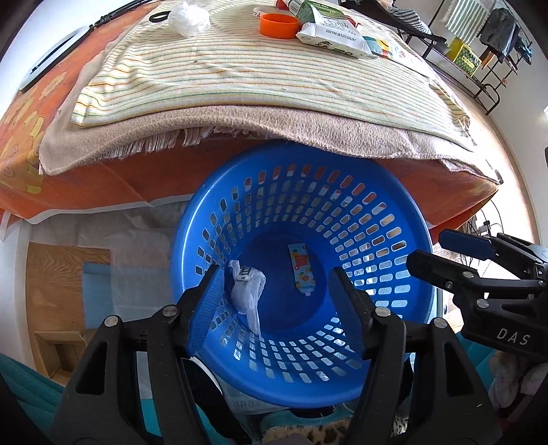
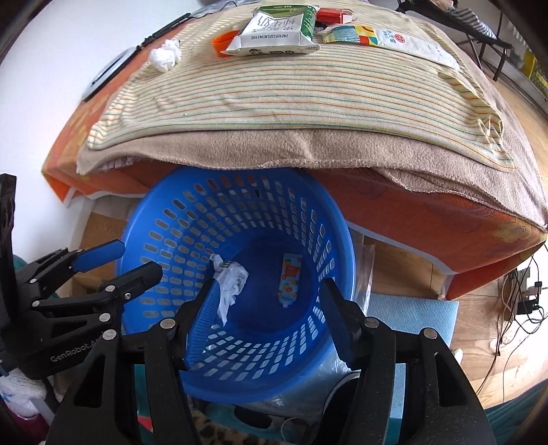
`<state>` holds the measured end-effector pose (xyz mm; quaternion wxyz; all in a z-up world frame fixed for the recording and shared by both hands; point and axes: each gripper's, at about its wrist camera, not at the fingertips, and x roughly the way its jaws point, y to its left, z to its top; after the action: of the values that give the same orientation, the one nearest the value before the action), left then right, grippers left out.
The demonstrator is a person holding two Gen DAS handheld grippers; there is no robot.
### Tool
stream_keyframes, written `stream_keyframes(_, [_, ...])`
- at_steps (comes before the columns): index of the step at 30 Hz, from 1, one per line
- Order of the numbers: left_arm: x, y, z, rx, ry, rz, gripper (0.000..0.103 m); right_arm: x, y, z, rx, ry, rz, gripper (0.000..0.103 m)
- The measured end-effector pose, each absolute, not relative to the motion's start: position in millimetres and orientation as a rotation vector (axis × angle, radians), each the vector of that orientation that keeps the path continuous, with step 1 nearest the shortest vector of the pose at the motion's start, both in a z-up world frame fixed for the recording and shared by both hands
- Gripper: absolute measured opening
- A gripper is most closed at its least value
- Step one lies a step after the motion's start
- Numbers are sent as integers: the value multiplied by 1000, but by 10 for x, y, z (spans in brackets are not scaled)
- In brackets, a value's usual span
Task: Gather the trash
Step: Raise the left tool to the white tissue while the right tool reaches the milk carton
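Observation:
A blue perforated basket (image 1: 387,219) (image 2: 191,219) stands on the floor under the table's front edge. On its bottom lie a crumpled white wrapper (image 1: 246,291) (image 2: 231,280) and a small colourful packet (image 1: 301,270) (image 2: 290,279). My left gripper (image 1: 276,274) (image 2: 138,258) hangs over the basket mouth, open, with nothing between its blue pads. Beside it my right gripper (image 2: 270,284) (image 1: 428,248) is also over the basket, open and empty. On the table a crumpled white tissue (image 1: 188,17) (image 2: 166,54) lies at the far left.
A striped cloth (image 1: 239,75) (image 2: 291,96) over a beige towel covers the table. At the back lie an orange cap (image 1: 279,24) (image 2: 224,41), a wet-wipes pack (image 1: 332,36) (image 2: 277,34), a flat colourful packet (image 2: 387,39) and a red box (image 2: 334,13). Cables (image 2: 524,308) trail on the floor at right.

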<state>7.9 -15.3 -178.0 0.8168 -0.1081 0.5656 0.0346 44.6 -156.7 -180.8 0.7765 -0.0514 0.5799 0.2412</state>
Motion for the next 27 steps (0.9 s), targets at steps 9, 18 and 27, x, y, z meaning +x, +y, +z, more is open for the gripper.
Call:
stream_keyframes(9, [108, -124, -1732, -248, 1200, 79, 66, 477, -1583, -1779, -102, 1250, 515, 60])
stream_keyframes(18, [202, -11, -1583, -272, 1169, 90, 69, 585, -1646, -1663, -64, 1225, 510, 60])
stream_keyframes(27, [364, 189, -1366, -279, 1114, 110, 69, 769, -1703, -1423, -27, 1157, 506, 63])
